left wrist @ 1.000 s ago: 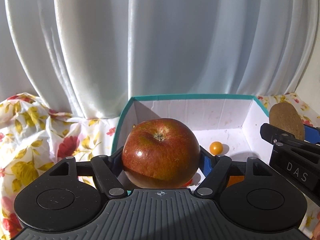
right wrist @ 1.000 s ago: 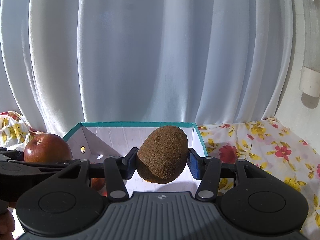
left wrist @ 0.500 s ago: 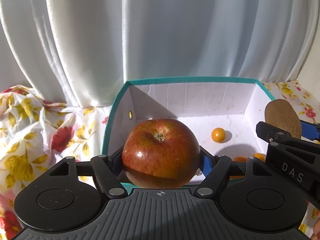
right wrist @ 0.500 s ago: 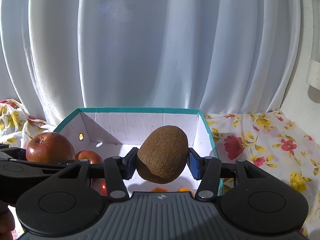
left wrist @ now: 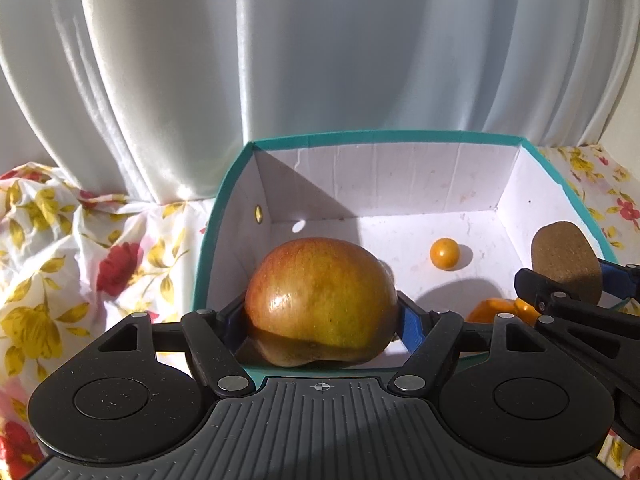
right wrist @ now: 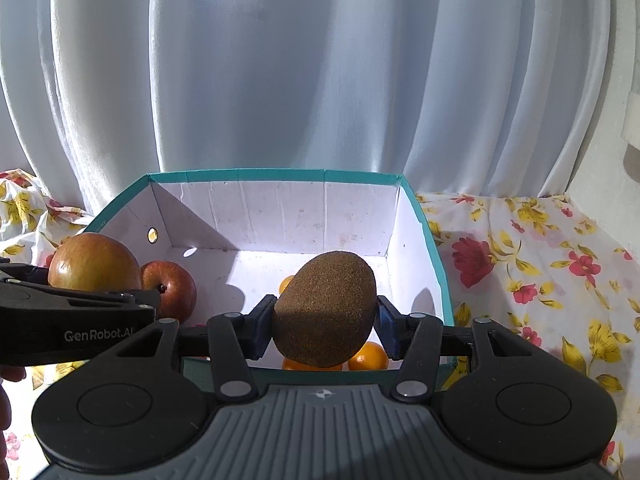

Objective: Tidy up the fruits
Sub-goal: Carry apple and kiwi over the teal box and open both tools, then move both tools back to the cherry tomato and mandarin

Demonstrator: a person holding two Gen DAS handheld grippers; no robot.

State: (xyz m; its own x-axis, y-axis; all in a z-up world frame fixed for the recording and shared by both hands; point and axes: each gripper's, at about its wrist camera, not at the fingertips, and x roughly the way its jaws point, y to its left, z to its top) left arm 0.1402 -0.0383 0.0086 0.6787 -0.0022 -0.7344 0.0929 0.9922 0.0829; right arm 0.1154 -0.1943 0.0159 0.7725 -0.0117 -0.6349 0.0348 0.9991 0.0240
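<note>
My left gripper (left wrist: 320, 316) is shut on a red-yellow apple (left wrist: 320, 300), held over the near left part of a white box with a teal rim (left wrist: 360, 138). My right gripper (right wrist: 320, 324) is shut on a brown kiwi (right wrist: 324, 308), over the box's near right part. In the left wrist view the kiwi (left wrist: 566, 266) and right gripper show at the right edge. In the right wrist view the held apple (right wrist: 94, 262) sits at the left. Inside the box lie a second red apple (right wrist: 172, 286), a small orange fruit (left wrist: 444, 253) and more orange fruits (right wrist: 368, 356).
The box (right wrist: 280, 174) stands on a floral cloth (right wrist: 540, 264) that spreads to both sides (left wrist: 80, 264). A white curtain (left wrist: 320, 60) hangs just behind the box. A pale wall (right wrist: 608, 160) rises at the far right.
Both grippers have sunk towards the box with their fruit, so more of its floor and the fruits inside show. The apple now shows its yellower side in the left wrist view.
</note>
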